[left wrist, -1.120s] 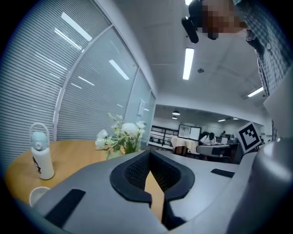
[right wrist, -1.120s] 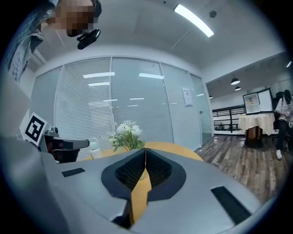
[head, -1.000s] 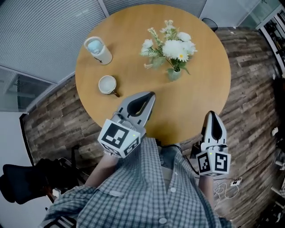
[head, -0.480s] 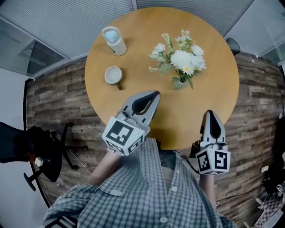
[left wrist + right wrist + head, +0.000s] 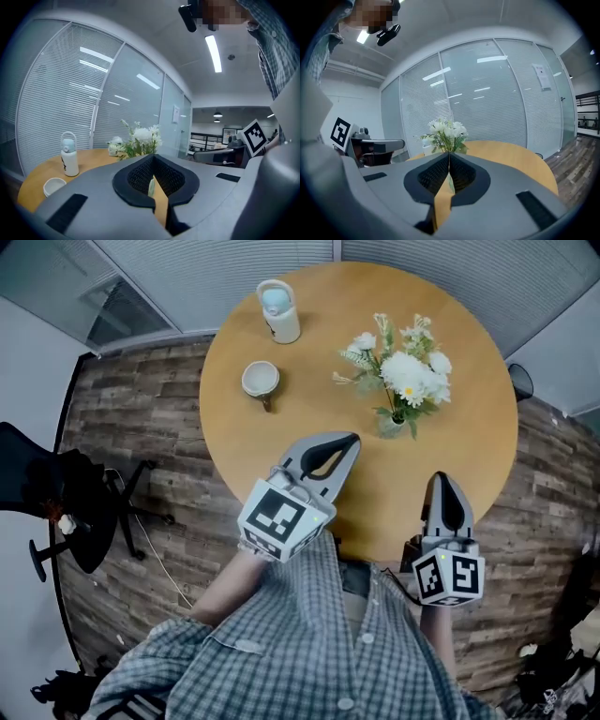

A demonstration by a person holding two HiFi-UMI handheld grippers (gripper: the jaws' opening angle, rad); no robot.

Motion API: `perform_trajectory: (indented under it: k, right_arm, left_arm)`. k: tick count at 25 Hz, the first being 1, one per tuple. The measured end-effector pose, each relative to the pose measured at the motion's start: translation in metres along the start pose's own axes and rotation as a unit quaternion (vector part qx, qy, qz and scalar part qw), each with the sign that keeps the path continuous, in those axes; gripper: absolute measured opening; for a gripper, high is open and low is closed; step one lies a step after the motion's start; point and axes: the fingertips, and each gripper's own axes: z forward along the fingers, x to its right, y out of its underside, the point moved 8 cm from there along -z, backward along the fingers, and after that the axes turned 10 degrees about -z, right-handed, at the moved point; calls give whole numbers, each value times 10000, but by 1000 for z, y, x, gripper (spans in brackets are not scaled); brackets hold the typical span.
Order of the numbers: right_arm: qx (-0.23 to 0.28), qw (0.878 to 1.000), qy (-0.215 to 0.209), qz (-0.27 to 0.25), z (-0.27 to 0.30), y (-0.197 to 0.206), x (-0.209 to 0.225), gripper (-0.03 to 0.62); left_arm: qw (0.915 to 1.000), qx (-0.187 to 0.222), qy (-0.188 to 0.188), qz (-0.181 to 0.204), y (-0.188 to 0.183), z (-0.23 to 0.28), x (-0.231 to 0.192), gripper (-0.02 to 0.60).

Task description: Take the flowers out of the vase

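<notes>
Flowers [image 5: 405, 379] well inside table [image 5: 469, 454] edge

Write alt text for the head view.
Seen from above, a round wooden table holds white flowers in a small vase, with a mug and a white bottle to their left. A person in a checked shirt holds the left gripper and right gripper at the near edge, both shut and empty.

A bunch of white flowers [image 5: 405, 373] with green leaves stands upright in a small, pale, see-through vase [image 5: 391, 425], stems down inside it. The vase sits on the round wooden table [image 5: 300, 390], toward its right side
</notes>
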Motion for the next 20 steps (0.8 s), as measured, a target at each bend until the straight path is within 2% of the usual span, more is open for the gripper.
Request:
perform_trajectory:
  k: [6,11,15,20]
  right_arm:
    - [10,9995,-311,-85,5,2,12,11]
    - [-24,9990,-432,-128,5,5,18,11]
    - [-63,9989,-452,-140,1,7,23,11]
    - [-88,9987,-465,-166,0,10,31,11]
  left_arm:
    - [9990,-61,-425,-81,21,16,5,6]
    - [9985,-261,-473,-90,37,35,6,6]
    - [9978,-411,-514,59,47,53,5,10]
    - [9958,-697,-550,231,64,79,-1,96]
